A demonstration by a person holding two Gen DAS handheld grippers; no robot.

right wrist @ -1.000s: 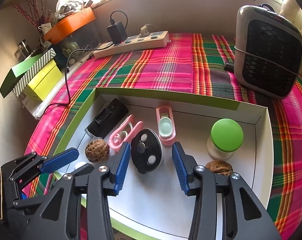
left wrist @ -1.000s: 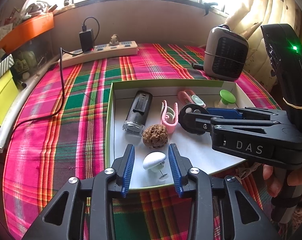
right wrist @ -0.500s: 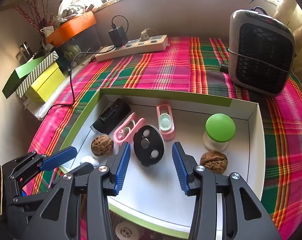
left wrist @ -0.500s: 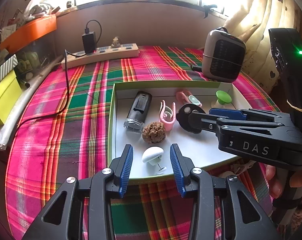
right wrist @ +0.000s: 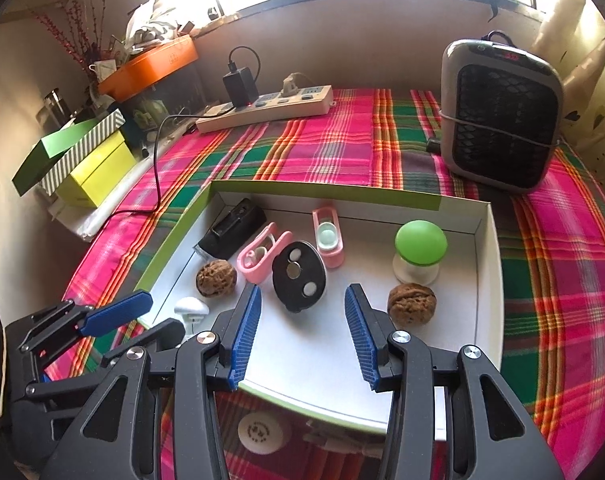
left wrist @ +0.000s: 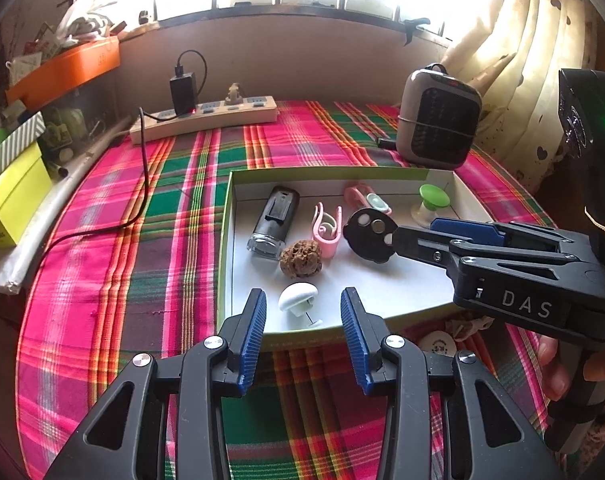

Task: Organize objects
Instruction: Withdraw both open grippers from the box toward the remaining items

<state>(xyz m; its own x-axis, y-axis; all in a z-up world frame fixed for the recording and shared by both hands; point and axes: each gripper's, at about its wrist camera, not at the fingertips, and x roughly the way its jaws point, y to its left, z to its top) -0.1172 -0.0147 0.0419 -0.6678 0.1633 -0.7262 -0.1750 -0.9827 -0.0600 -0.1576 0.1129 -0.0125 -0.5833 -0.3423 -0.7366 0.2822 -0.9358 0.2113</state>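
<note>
A green-edged white box [left wrist: 227, 240] [right wrist: 490, 280] holds a black device [left wrist: 274, 220] [right wrist: 232, 230], a pink clip [left wrist: 327, 232] [right wrist: 262, 256], a black oval disc [left wrist: 368, 238] [right wrist: 298, 276], a pink case [right wrist: 328, 236], a green mushroom knob [left wrist: 432, 200] [right wrist: 420, 248], a white mushroom knob [left wrist: 298, 300] [right wrist: 190, 308] and two walnuts [left wrist: 301, 264] [right wrist: 411, 304]. My left gripper [left wrist: 302, 336] [right wrist: 142, 318] is open and empty, just short of the white knob. My right gripper [right wrist: 300, 332] is open and empty, short of the disc; in the left wrist view its fingers [left wrist: 466, 228] reach over the box.
A power strip [right wrist: 266, 108] with a black charger and cable lies at the back of the plaid cloth. A grey heater [right wrist: 502, 116] stands at the back right. Yellow and green boxes [right wrist: 90, 168] sit at the left. A white round disc [right wrist: 260, 432] lies in front of the box.
Both grippers have drawn back and up from the box, so its contents look smaller and farther. Nothing was grasped or moved.
</note>
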